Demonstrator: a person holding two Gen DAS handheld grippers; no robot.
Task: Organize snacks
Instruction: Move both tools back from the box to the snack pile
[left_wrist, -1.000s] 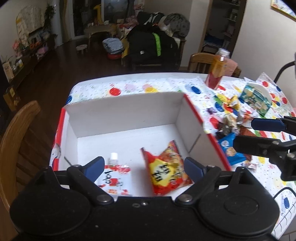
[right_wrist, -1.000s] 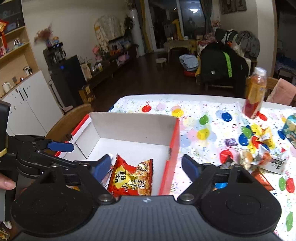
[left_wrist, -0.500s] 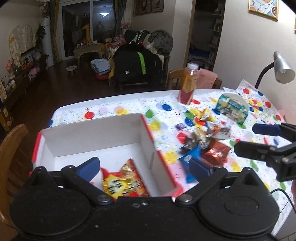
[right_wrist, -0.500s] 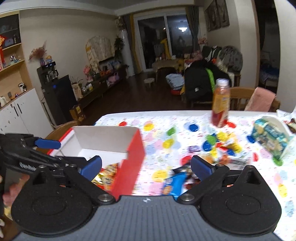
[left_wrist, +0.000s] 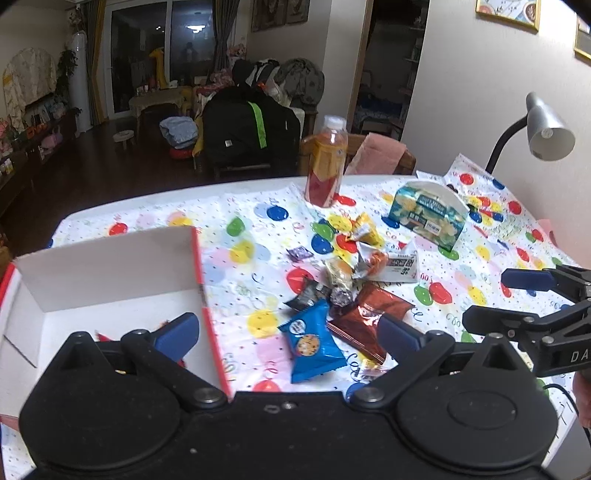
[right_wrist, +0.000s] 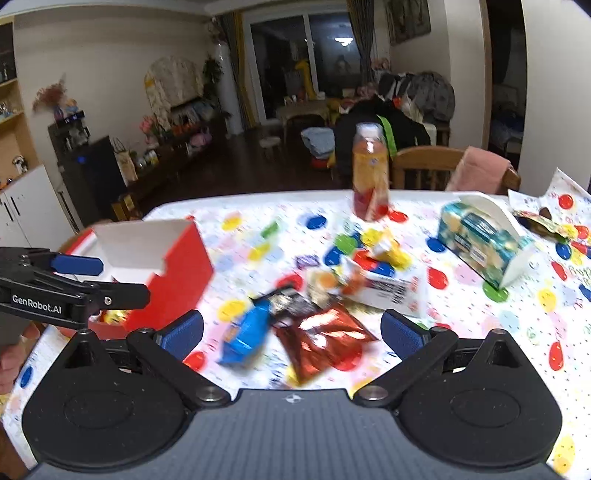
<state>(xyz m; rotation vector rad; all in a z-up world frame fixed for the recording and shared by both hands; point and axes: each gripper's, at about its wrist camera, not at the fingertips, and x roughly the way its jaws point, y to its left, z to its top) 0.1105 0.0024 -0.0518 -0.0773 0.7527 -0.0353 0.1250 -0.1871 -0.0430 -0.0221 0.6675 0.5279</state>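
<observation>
Snacks (left_wrist: 345, 295) (foil, blue, red) heaped loosely beside white-lined box (left_wrist: 107, 258)

A loose pile of snack packets (left_wrist: 347, 288) lies mid-frame on the balloon-print tablecloth: a blue cookie packet (left_wrist: 314, 341) lower centre, a crinkled red foil bag (left_wrist: 369, 317) touching its right side, smaller yellow and silver wrappers above. At left stands an open red-and-white cardboard box (left_wrist: 107, 266), with a red and yellow packet (right_wrist: 112, 315) partly visible inside.
</observation>
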